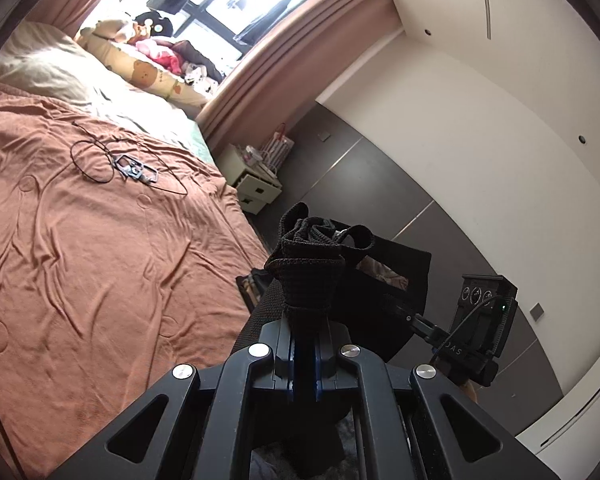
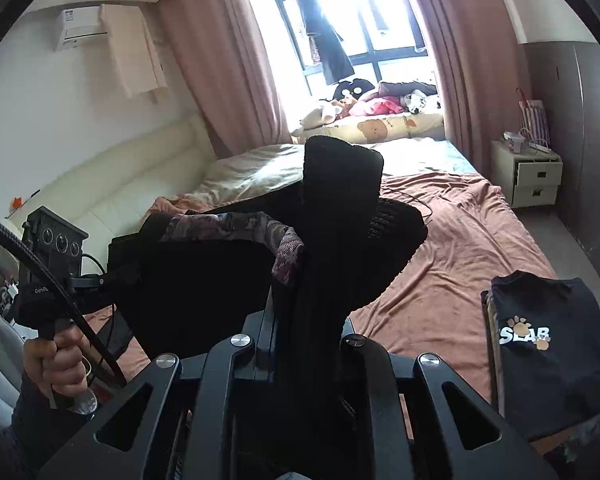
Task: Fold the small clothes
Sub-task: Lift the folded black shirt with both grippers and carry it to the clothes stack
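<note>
While the black garment [image 1: 312, 276] hangs in the air above the edge of the bed [image 1: 100, 248], the left gripper [image 1: 306, 332] has its jaws pressed together on a bunched fold of it. Farther right, the right gripper [image 2: 300, 320] pinches another part of the same dark cloth between its jaws. At far right, a folded black shirt [image 2: 548, 348] with white lettering lies on the bed's brown cover.

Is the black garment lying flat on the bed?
No, the black garment hangs bunched in the air, clamped by the right gripper, above the brown bedspread.
</note>
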Tool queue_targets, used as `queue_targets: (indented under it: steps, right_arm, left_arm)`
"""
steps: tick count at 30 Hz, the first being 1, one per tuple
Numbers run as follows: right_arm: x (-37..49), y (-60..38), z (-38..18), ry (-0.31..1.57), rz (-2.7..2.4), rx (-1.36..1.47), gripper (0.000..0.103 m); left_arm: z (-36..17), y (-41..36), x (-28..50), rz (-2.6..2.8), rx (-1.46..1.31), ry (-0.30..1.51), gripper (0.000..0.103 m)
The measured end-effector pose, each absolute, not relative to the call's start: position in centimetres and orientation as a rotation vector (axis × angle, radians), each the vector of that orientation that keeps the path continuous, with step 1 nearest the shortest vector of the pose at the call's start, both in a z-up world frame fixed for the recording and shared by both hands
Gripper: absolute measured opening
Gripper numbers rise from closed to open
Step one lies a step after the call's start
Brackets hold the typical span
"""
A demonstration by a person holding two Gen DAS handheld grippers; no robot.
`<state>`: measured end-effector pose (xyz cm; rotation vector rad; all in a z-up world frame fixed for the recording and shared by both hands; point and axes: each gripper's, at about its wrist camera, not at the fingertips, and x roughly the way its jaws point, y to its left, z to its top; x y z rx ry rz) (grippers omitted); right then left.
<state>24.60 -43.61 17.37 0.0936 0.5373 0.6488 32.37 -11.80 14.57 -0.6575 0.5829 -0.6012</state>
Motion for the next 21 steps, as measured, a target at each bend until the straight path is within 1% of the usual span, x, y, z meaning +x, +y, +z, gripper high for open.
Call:
queue_targets:
  steps: [14, 21]
  right_arm:
    - [22.7, -50.5, 17.6, 0.478, 0.555, 0.1, 0.011]
    - [21.0, -53.7, 18.0, 0.445, 0.477, 0.094, 0.011]
  left_arm:
    - [16.5, -20.9, 34.8, -0.729, -0.573, 0.599, 0.006]
    - [17.6, -26.8, 36.8, -0.842, -0.518, 0.595, 0.006]
